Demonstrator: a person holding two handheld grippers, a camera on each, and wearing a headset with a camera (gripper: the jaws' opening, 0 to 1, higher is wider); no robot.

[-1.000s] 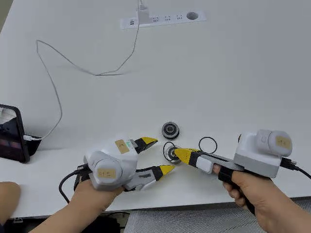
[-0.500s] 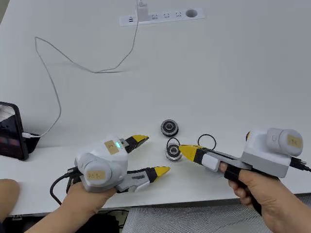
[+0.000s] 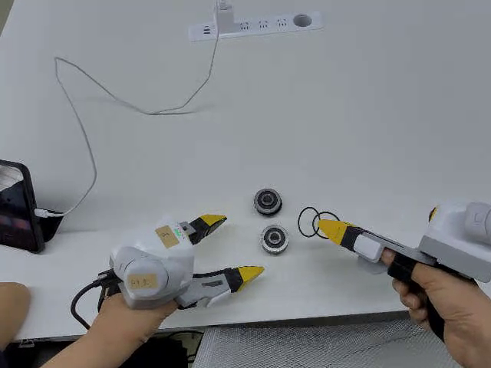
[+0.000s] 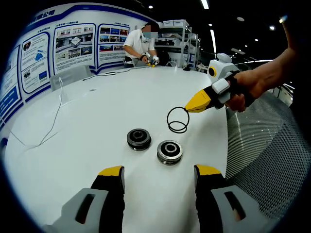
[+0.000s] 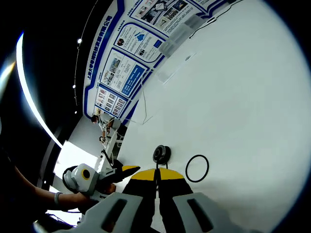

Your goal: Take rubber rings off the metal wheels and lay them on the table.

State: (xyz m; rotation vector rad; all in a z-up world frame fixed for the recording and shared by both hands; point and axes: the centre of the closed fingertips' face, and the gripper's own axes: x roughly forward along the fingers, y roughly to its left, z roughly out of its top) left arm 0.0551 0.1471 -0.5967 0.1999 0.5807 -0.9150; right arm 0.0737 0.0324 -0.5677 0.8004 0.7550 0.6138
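- Bench [image 3: 399, 115]: the far half is bare, open passage up to the power strip [image 3: 257, 27].
- Charging cable [image 3: 84, 130] crosses the left side and ends at a phone [image 3: 17, 208] on the left edge.
- Far metal wheel [image 3: 268, 202] and near metal wheel [image 3: 274, 238] stand close together but apart, leaving a narrow gap.
- Just right of them, one rubber ring [image 3: 299, 222] is pinched in the right hand-held gripper [image 3: 322, 225], overlapping a loose ring [image 5: 186, 170] that lies flat.
- Left hand-held gripper [image 3: 230, 245], jaws spread, occupies the front edge.

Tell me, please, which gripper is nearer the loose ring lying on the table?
Right. The right gripper, its jaws shut on a second ring, has its tip just beside the loose ring. The left gripper is open, farther off past the wheels.
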